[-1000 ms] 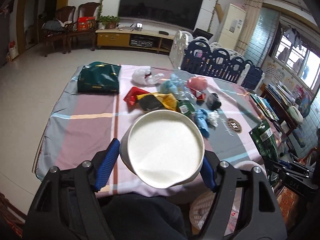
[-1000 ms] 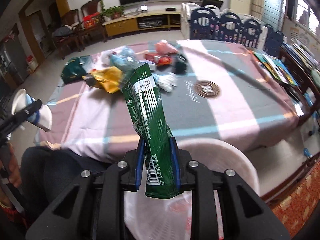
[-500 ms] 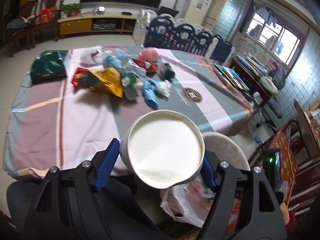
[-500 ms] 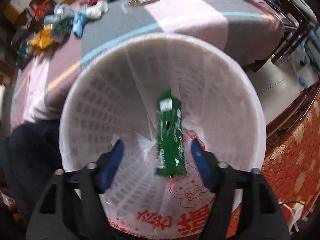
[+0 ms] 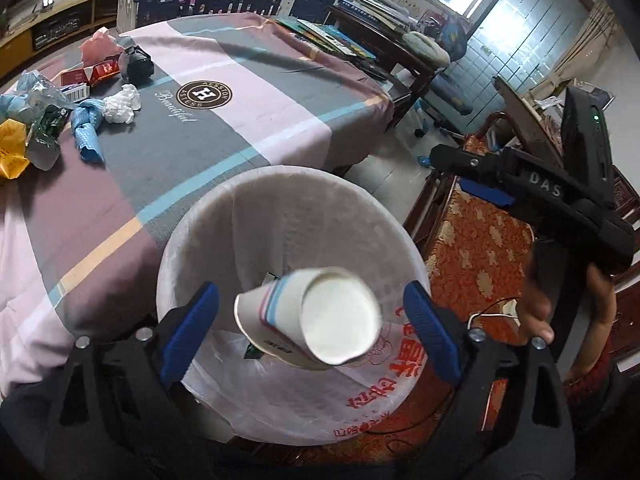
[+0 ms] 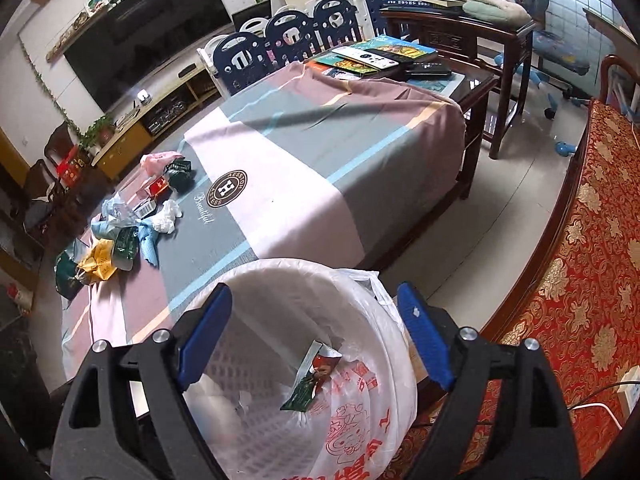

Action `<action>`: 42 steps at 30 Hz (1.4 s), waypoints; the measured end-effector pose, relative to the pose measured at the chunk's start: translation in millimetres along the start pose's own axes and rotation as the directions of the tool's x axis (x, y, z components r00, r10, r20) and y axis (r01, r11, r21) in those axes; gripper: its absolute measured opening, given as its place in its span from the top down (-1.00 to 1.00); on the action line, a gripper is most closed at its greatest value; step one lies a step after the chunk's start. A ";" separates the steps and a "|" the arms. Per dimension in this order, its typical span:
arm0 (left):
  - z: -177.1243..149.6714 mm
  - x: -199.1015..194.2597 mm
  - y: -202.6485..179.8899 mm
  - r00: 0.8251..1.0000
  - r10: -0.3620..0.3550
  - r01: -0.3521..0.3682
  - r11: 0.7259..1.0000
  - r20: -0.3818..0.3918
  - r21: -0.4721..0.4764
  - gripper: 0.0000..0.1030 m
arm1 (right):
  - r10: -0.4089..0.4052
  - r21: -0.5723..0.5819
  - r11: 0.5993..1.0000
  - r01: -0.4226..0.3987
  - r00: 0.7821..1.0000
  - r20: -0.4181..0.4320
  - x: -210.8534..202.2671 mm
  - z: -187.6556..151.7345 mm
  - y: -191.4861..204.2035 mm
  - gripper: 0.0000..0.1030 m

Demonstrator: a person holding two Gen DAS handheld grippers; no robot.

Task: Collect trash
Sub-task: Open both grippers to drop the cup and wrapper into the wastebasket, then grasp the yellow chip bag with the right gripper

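My left gripper (image 5: 311, 330) is open above a white waste basket (image 5: 192, 236) lined with a plastic bag. A white paper cup (image 5: 312, 320) hangs loose between the jaws, over the basket's mouth, touching neither pad. My right gripper (image 6: 316, 334) is open and empty above the same basket (image 6: 280, 276); it also shows at the right of the left wrist view (image 5: 500, 184). A green wrapper (image 6: 310, 384) lies inside the basket. More trash lies on the table: a blue wad (image 5: 86, 132), white tissue (image 5: 120, 104), a yellow bag (image 5: 10, 148) and a red pack (image 5: 102, 72).
The table (image 6: 320, 168) has a pink and grey cloth; books and remotes (image 6: 376, 56) lie at its far end. A red patterned sofa (image 6: 592, 264) stands to the right. A dark side table (image 6: 452, 32) and a play fence (image 6: 288, 36) are behind.
My left gripper swung from the table to over the basket and opened, letting go of the paper cup. My right gripper let the green wrapper fall into the basket and tilted up.
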State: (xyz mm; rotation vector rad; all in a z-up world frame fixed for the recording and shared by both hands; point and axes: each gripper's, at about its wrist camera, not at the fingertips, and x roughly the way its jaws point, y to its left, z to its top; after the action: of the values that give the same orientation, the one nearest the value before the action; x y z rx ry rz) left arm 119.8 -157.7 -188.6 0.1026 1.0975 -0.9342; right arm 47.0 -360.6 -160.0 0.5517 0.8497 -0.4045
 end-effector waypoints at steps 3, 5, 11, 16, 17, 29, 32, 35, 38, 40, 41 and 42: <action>-0.7 -7.8 21.1 1.000 0.012 -0.011 0.998 0.016 -0.067 -0.91 | 0.014 -0.007 1.000 -0.014 1.000 -0.021 6.5 -5.0 6.9 -0.62; -3.1 -20.6 46.2 0.995 0.081 -0.073 0.988 0.053 -0.139 -0.91 | 0.033 -0.011 0.999 -0.033 0.999 -0.032 7.0 -6.4 11.8 -0.62; -6.1 -66.1 122.1 0.810 0.572 -0.493 0.783 0.129 -0.379 -0.91 | 0.039 -0.138 0.990 -0.034 0.999 0.034 -0.7 -14.0 56.0 -0.73; -12.5 -83.5 187.2 0.712 0.698 -0.579 0.645 0.075 -0.499 -0.91 | 0.047 -0.267 0.963 -0.029 0.997 0.064 0.8 -18.8 113.4 -0.91; -18.5 -85.5 195.3 0.702 0.709 -0.586 0.629 0.068 -0.510 -0.91 | 0.051 -0.305 0.952 -0.029 0.997 0.065 1.6 -20.9 125.6 -0.93; -70.1 -111.0 211.7 0.748 0.647 -0.385 0.603 0.147 -0.699 -0.92 | 0.150 -0.394 0.901 -0.184 0.982 -0.116 37.1 -45.6 217.9 -0.93; -78.3 -113.0 220.5 0.762 0.626 -0.334 0.597 0.163 -0.730 -0.91 | 0.122 -0.399 0.902 -0.166 0.983 -0.134 43.9 -49.4 222.9 -0.93; -83.0 -114.0 227.2 0.777 0.604 -0.291 0.593 0.176 -0.751 -0.91 | 0.093 -0.398 0.905 -0.146 0.984 -0.151 51.3 -52.5 224.3 -0.93; -83.6 -113.1 229.6 0.783 0.594 -0.275 0.594 0.181 -0.756 -0.91 | 0.082 -0.389 0.910 -0.144 0.982 -0.173 59.2 -55.9 225.2 -0.93; -86.1 -117.7 229.1 0.777 0.597 -0.262 0.593 0.198 -0.761 -0.91 | 0.073 -0.395 0.908 -0.138 0.982 -0.175 63.8 -57.7 228.2 -0.93; -88.7 -122.4 228.6 0.770 0.603 -0.257 0.593 0.210 -0.763 -0.91 | 0.068 -0.400 0.907 -0.133 0.982 -0.174 66.7 -58.2 230.8 -0.93; -92.1 -128.5 228.0 0.755 0.618 -0.259 0.589 0.220 -0.766 -0.91 | 0.064 -0.405 0.905 -0.129 0.983 -0.169 70.3 -57.3 234.7 -0.93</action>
State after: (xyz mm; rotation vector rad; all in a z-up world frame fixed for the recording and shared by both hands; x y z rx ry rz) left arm 194.4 108.3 -213.8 -0.4457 0.8296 0.0033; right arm 182.3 -149.2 -177.6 0.2275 1.0181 -0.0814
